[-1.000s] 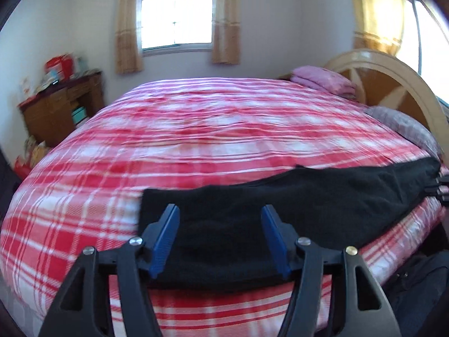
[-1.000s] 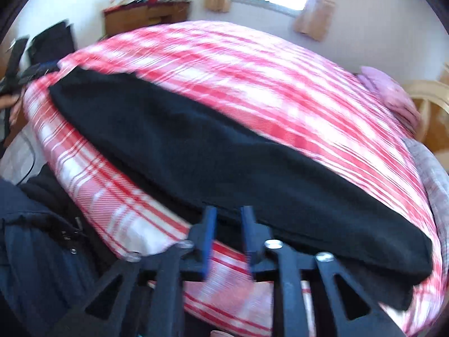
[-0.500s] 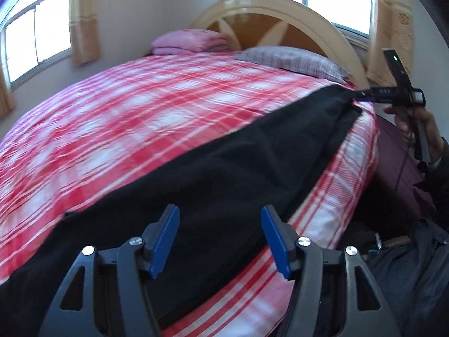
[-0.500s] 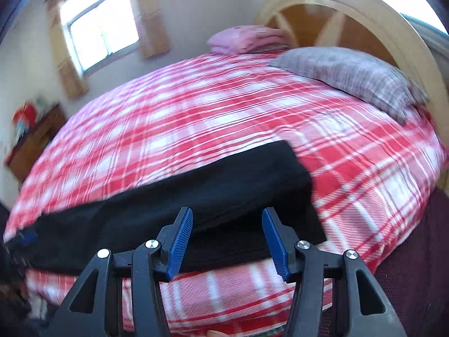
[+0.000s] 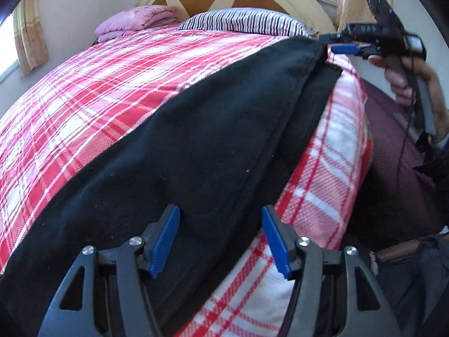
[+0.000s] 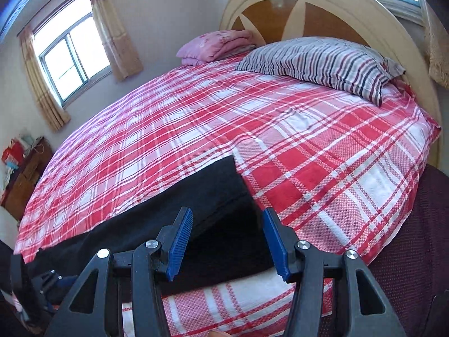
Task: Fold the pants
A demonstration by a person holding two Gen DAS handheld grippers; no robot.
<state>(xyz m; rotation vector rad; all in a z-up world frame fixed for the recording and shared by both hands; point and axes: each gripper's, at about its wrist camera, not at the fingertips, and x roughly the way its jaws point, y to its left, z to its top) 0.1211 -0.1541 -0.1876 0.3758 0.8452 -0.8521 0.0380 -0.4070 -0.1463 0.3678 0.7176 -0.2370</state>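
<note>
The right gripper has been opened off the pants, and both views have been swung toward the headboard.

Right gripper jaws apart, apparently above black pants.

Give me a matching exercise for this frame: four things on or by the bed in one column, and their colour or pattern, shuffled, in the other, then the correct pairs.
Things:
1. pants
2. bedspread
3. pillow
4. folded blanket

Colour or pattern:
A. pink
B. plain black
C. red and white plaid
D. dark stripes on white

Pairs: 1-B, 2-C, 3-D, 4-A
</note>
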